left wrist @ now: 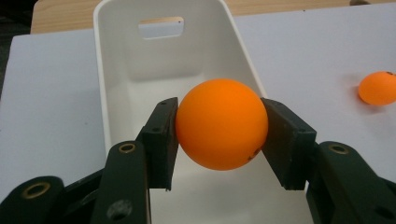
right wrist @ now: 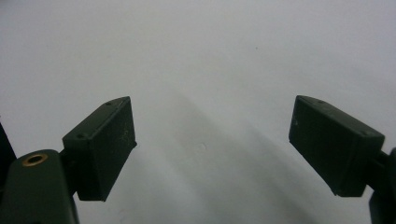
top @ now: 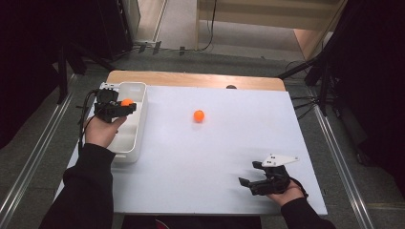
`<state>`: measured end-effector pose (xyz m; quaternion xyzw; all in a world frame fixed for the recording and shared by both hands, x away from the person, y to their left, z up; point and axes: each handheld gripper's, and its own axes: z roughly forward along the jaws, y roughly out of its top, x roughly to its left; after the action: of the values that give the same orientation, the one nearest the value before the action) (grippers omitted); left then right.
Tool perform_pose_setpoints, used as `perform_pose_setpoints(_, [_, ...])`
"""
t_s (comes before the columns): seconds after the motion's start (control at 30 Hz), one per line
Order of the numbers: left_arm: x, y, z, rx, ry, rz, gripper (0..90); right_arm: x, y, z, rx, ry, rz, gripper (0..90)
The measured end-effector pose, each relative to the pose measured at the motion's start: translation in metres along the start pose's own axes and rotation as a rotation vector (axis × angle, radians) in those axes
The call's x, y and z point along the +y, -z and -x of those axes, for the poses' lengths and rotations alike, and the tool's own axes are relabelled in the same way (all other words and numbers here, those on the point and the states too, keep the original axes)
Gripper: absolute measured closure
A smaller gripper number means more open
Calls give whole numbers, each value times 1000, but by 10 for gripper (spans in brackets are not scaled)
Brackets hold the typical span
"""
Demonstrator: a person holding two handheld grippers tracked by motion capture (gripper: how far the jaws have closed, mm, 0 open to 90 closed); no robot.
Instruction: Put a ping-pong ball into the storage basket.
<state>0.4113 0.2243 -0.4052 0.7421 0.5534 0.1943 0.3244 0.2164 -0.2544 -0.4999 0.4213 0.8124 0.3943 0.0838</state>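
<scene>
An orange ball (left wrist: 221, 123) sits clamped between the jaws of my left gripper (top: 125, 106), held over the white bin (top: 138, 95) at the table's left side. In the left gripper view the bin (left wrist: 121, 65) lies below the ball, its inside bare. A second orange ball (top: 198, 116) rests on the white table near the middle; it shows in the left gripper view as a ball (left wrist: 377, 87) at the right edge. My right gripper (top: 249, 173) hovers near the front right of the table, jaws wide apart over bare white surface (right wrist: 205, 70), nothing between them.
The white board (top: 229, 143) lies on a wooden table whose far edge (top: 191, 78) shows behind it. Black stands and cables flank both sides. A small dark object (top: 231, 87) sits at the board's far edge.
</scene>
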Motion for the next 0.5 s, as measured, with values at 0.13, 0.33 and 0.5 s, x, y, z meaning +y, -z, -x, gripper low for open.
perform_pose_setpoints(0.13, [-1,-5,0,24,-1,-11,495,0,0,0,-1,0,-2,131])
perform_pose_setpoints(0.33, [0,-15,2,51,-7,-16,504,0,0,0,-2,0,0,131])
perform_pose_setpoints(0.5, [1,-13,-2,38,19,2,501,0,0,0,1,0,1,131])
